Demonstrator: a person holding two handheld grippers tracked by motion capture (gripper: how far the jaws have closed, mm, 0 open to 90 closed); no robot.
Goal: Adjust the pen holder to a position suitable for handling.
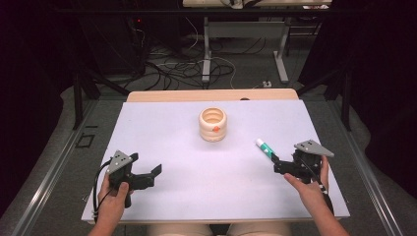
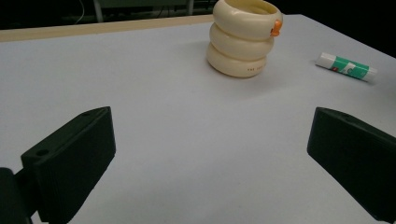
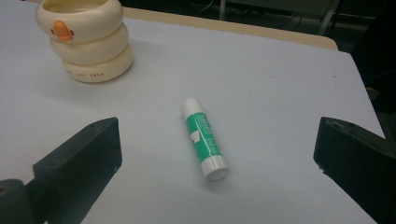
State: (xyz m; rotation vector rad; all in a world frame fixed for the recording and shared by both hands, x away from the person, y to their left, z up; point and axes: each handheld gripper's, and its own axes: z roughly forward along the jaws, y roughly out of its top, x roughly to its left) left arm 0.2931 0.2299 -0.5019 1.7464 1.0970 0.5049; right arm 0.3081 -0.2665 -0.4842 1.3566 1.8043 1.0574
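1. High view: I'm seeing the cream ringed pot [image 1: 213, 124] standing mid-worktop [image 1: 162, 123], the glue stick [image 1: 264, 148] lying to its right, just ahead of the right claw [image 1: 276, 164].
2. Left gripper view: I'm holding the left claw [image 2: 210, 158] wide, pot ahead.
3. Right gripper view: I'm holding this claw wide too, the stick lying between its jaws.

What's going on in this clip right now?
A person sits at a white table with a gripper in each hand. Nothing is held: the left gripper is open over bare tabletop, and the right gripper is open just short of a green-and-white glue stick lying flat. A cream ringed cup with an orange duck bill stands upright mid-table, apart from both grippers.
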